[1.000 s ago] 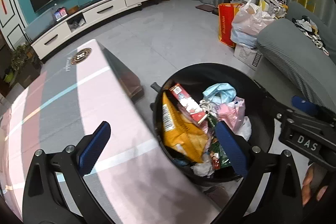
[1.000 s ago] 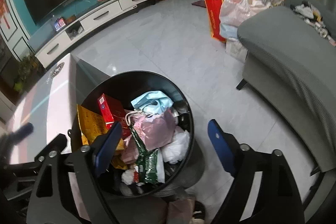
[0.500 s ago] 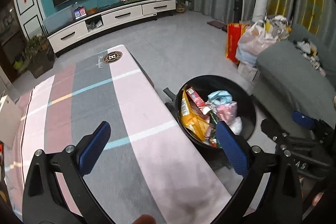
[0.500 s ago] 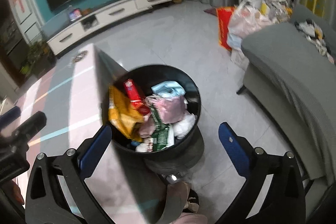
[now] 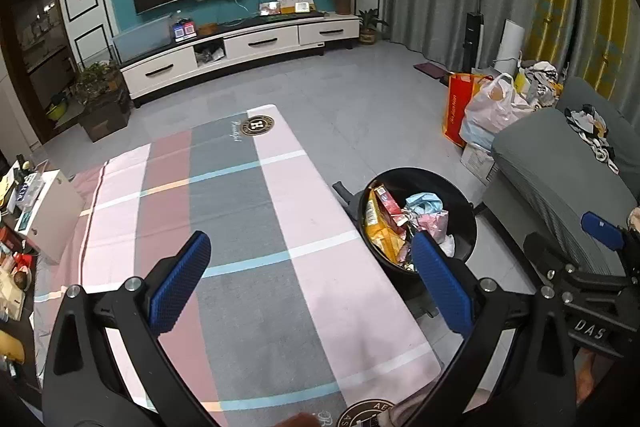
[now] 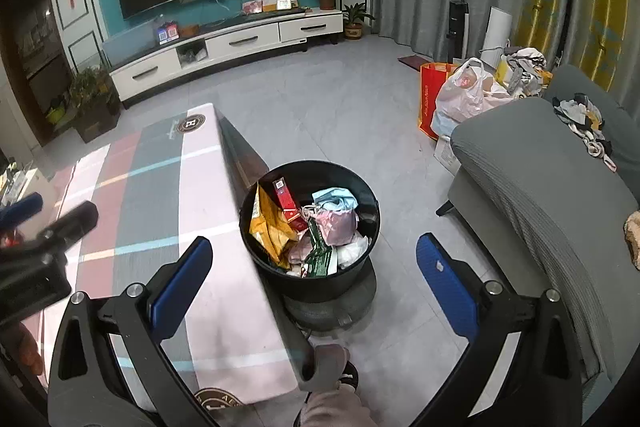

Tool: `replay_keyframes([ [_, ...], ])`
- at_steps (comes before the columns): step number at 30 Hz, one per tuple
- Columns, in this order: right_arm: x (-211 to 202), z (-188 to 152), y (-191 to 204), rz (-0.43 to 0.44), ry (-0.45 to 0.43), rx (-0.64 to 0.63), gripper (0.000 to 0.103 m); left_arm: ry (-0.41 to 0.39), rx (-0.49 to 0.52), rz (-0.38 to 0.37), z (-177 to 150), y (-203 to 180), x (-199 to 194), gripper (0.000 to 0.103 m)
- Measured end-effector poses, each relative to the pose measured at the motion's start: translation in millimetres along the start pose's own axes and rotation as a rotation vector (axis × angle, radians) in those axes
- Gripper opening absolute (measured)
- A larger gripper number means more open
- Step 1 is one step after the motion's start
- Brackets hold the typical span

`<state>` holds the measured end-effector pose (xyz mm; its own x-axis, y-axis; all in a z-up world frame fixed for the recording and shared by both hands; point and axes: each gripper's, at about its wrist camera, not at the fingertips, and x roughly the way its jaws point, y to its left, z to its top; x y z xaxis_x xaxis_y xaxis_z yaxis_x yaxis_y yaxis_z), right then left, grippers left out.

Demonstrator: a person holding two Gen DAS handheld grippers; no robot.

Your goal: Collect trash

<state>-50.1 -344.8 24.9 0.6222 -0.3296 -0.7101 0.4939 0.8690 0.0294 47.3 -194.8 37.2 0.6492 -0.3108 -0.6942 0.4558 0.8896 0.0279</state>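
Hovering w/ both grippers, left (image 5: 306, 285) & right (image 6: 312, 285), spread wide, empty; trash bin (image 6: 362, 187) full beside table (image 5: 240, 227).

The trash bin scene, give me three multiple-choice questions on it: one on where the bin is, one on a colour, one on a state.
1. Where does the black trash bin stand?
A. on the floor beside the table's edge
B. on the grey sofa
C. on the TV cabinet

2. What colour are the pads on the right gripper fingers?
A. red
B. blue
C. white

3. What state is the left gripper in?
A. shut on a wrapper
B. shut, empty
C. open, empty

Answers:
1. A, the bin sits on the floor against the side of the checked table.
2. B, both pads show blue.
3. C, its fingers stand wide apart with nothing between them.
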Motion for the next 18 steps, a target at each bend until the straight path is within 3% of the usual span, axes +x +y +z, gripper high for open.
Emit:
replay_keyframes([
  [18,-4.9,-11.6,21.1,0.013,0.022,-0.026,0.100,0.008,-0.007,0.028,-18.6,18.0,-21.7,0.100],
])
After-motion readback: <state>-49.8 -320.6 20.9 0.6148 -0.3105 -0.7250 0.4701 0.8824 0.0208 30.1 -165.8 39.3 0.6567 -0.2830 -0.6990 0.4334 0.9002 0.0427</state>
